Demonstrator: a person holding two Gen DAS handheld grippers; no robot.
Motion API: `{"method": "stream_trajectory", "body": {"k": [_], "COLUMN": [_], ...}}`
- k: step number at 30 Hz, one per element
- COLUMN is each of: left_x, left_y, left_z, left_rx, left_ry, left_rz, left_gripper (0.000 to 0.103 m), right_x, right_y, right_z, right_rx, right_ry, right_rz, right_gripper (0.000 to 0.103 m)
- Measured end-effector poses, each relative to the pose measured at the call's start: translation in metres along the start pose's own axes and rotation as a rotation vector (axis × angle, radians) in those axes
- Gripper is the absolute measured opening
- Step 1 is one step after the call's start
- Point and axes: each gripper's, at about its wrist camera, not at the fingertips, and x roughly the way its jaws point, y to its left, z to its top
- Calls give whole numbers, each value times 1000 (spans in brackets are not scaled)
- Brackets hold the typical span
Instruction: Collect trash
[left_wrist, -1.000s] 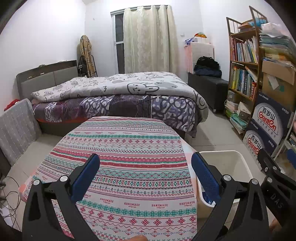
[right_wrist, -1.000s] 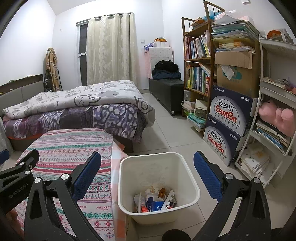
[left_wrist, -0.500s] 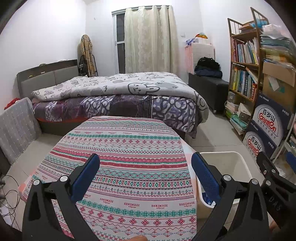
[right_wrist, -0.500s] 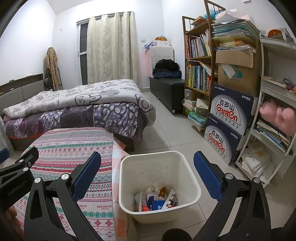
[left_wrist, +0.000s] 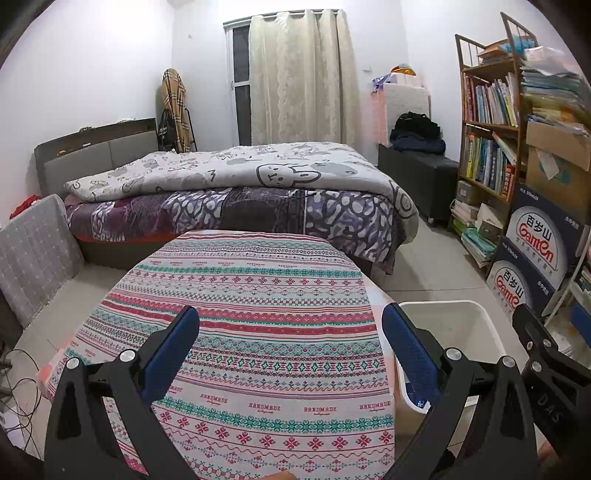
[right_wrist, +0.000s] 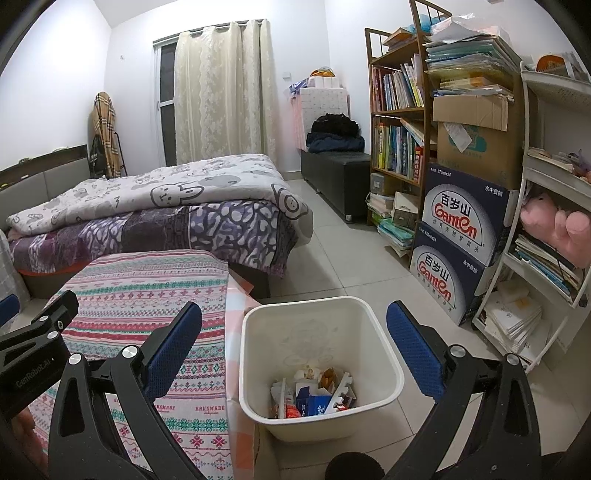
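You are holding the left gripper (left_wrist: 290, 345) spread wide and empty over the near part of the patterned tablecloth (left_wrist: 258, 295), and the right gripper (right_wrist: 294, 341) is likewise gaping with nothing between its blue pads (right_wrist: 173, 343), hanging over the white waste bin (right_wrist: 258, 387) that is standing on the tiled floor (right_wrist: 343, 266) just beside the table's right edge. The trash (right_wrist: 314, 393) is lying at the bottom of that bin: crumpled wrappers, a small blue-and-white carton, a white foam or plastic strip and some orange scraps, all loosely piled. No loose litter is showing on the cloth from either view, so you are probably near the end of the job or looking for the next piece. If you are reaching for anything in the bin, expect it to be very light, thin and crushable; the wrappers are likely to slip or spring out, so pinch a bunched fold rather than a flat face, and take the carton across its narrow sides. The bin itself looks like stiff, smooth plastic, best gripped at its rim. Beyond the table's far edge, the bed (left_wrist: 240, 195) is lying under a rabbit-print quilt, with stacked water boxes (right_wrist: 461, 236) and a bookshelf (right_wrist: 399, 122) along the right wall.
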Motion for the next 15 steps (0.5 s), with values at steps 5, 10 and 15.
{"method": "stream_trajectory", "body": {"k": [5,10,15], "left_x": [0,3,5], "left_y": [0,2,1], "left_z": [-1,-3,-4], "left_rx": [-3,-5,1], "left_ry": [3,11,14], "left_rz": [-1,-12,-28], "left_gripper": [96,96,96], "right_x": [2,2,4], "right_y": [3,5,4], "right_z": [-4,-7,-6], "right_rx": [-4,0,0], "right_ry": [10,21,28], "right_rz": [3,9,9], "right_gripper": [96,96,96]}}
